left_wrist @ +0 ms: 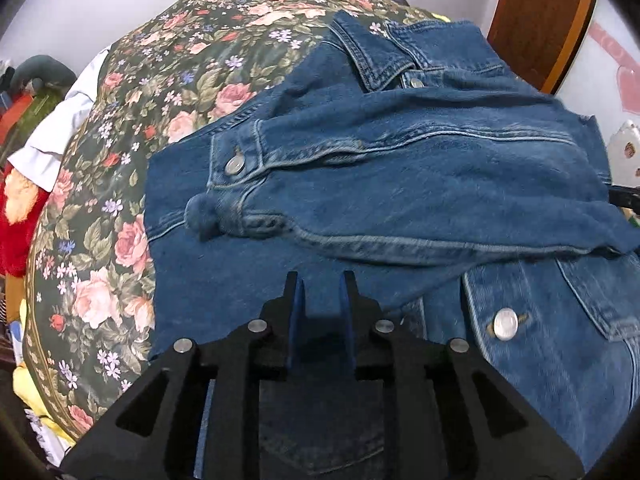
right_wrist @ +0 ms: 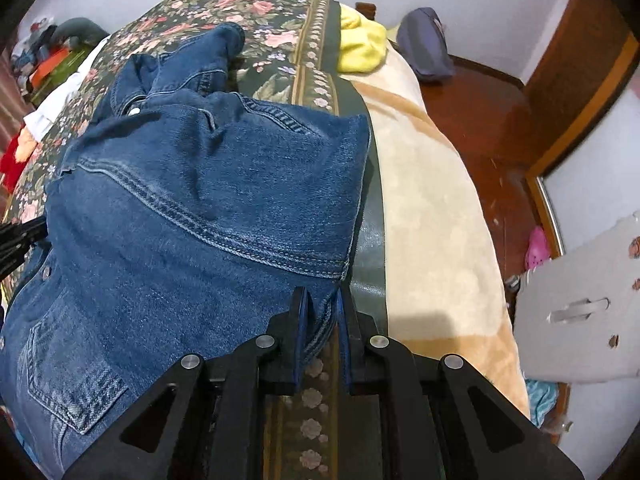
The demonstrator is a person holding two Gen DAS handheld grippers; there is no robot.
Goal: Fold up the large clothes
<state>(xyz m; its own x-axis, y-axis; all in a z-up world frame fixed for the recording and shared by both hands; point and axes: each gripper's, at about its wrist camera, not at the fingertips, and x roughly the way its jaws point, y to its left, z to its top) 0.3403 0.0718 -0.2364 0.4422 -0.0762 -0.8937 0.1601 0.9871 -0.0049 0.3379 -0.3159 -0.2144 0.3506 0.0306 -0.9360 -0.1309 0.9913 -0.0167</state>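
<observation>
A blue denim jacket (left_wrist: 400,184) lies on a bed with a floral cover (left_wrist: 160,80). Its collar (left_wrist: 372,52) is at the far end, and one sleeve (left_wrist: 360,152) is folded across the body. In the left wrist view my left gripper (left_wrist: 322,284) hovers over the jacket's near part, jaws slightly apart with nothing pinched between them. In the right wrist view my right gripper (right_wrist: 323,300) is shut on the folded edge of the jacket (right_wrist: 200,200), near the dark border of the cover (right_wrist: 368,240).
A beige blanket (right_wrist: 432,220) covers the bed's right side, with a yellow cloth (right_wrist: 360,44) at its far end. Wooden floor (right_wrist: 480,120), a purple bag (right_wrist: 424,44) and a white board (right_wrist: 580,300) are to the right. White cloth (left_wrist: 52,136) and red plush (left_wrist: 16,220) lie left.
</observation>
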